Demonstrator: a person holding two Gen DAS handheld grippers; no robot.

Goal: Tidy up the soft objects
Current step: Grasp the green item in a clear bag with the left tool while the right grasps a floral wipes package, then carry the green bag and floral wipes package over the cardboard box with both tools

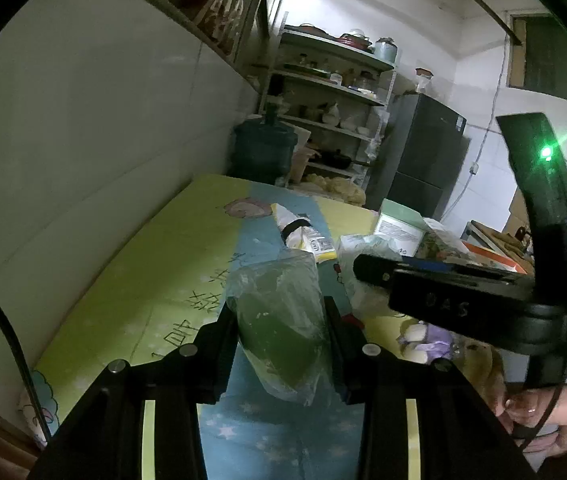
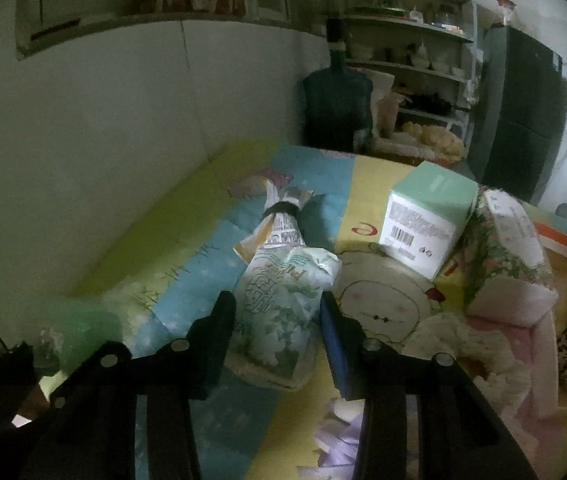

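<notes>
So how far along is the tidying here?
Nothing looks sorted yet. In hand: the left gripper holds a green bag off the mat; the right gripper has a tissue pack between its jaws. Left: the box, floral pack and tied packet are scattered on the mat.

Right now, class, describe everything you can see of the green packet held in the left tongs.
The green packet is a soft, dark green block wrapped in thin, crinkled clear plastic, with loose film sticking up at its top. It stands roughly upright, leaning slightly, raised above the colourful cartoon sheet. The left tongs are shut on it, one finger pressing each side. Nothing else touches it; its underside is hidden.
</notes>
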